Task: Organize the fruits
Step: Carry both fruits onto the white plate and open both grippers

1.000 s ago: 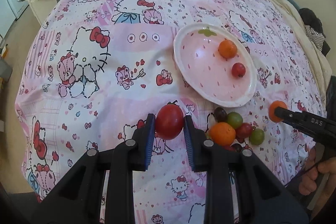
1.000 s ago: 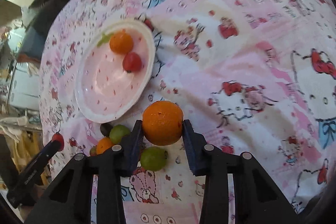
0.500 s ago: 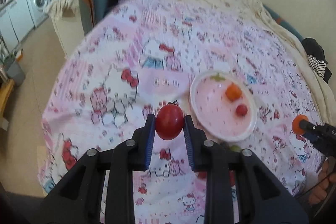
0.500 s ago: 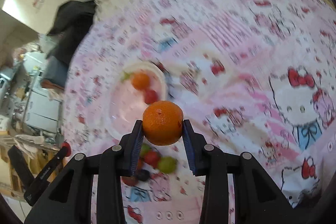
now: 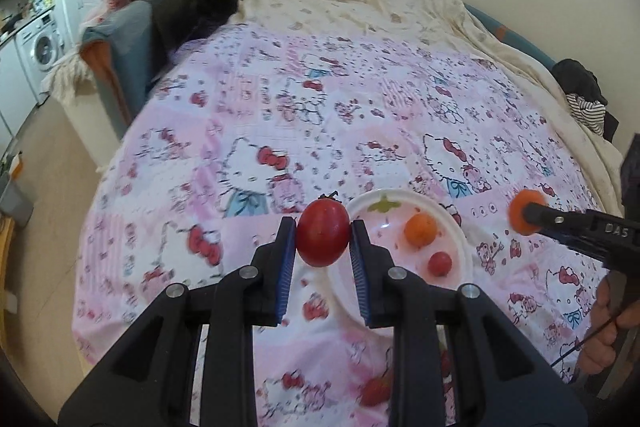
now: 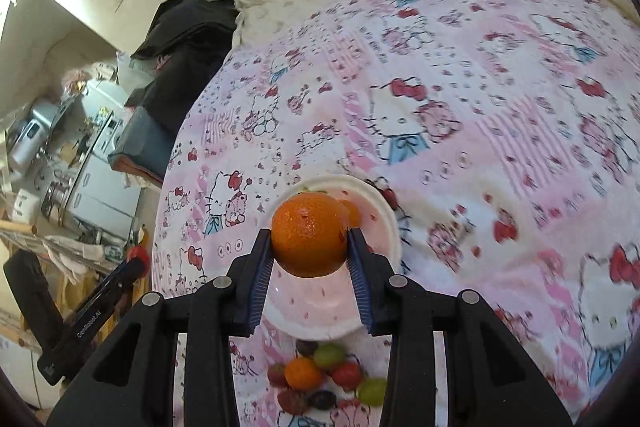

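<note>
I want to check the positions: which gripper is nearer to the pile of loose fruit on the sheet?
Probably the right. The right gripper, holding an orange, hangs above the plate just beyond the fruit pile. The left gripper, holding a tomato, sits off the plate's far-side edge.

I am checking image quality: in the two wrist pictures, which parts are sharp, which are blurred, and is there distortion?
Left wrist view: the left gripper and its tomato are sharp, the patterned bedsheet is smeared, and the edges curve as with a fisheye. Right wrist view: the right gripper and its orange are crisp, the sheet is blurred, most on the right, and the corners are dark.
</note>
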Demonstrator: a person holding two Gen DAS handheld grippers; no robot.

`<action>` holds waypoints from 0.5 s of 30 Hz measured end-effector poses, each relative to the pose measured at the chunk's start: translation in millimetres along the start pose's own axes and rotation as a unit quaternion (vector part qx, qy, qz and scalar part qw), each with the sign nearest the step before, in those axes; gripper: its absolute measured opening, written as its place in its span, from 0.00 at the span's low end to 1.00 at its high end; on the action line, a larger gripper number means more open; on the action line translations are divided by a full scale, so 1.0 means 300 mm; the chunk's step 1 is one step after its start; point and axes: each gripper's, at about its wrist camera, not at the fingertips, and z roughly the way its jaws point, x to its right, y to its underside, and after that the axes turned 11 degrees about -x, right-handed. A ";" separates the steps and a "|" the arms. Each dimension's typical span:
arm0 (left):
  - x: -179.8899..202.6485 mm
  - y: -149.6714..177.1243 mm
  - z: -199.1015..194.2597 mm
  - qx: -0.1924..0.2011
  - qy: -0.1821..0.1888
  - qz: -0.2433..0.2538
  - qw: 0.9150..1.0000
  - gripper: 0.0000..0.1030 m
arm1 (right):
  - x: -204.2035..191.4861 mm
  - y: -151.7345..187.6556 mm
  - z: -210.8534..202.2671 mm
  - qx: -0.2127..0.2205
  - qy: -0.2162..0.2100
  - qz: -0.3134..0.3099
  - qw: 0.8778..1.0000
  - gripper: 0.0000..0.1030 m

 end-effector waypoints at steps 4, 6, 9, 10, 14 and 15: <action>0.036 -0.027 0.073 -0.013 0.006 0.007 1.000 0.22 | -0.009 -0.043 0.091 -0.028 0.002 -0.008 1.000 0.38; 0.051 -0.039 0.112 -0.020 0.011 0.010 1.000 0.22 | -0.011 -0.058 0.134 -0.041 0.001 -0.010 0.999 0.38; 0.084 -0.037 0.177 -0.036 0.016 0.022 0.999 0.22 | -0.003 -0.072 0.193 -0.062 -0.009 -0.006 0.998 0.38; 0.091 -0.034 0.191 -0.039 0.015 0.027 0.999 0.22 | 0.001 -0.074 0.210 -0.069 -0.010 -0.003 0.998 0.38; 0.121 -0.010 0.267 -0.059 0.026 0.043 0.997 0.22 | 0.033 -0.072 0.286 -0.092 -0.017 0.013 0.995 0.38; 0.123 -0.005 0.288 -0.066 0.030 0.042 0.997 0.22 | 0.049 -0.067 0.308 -0.101 -0.022 0.024 0.994 0.38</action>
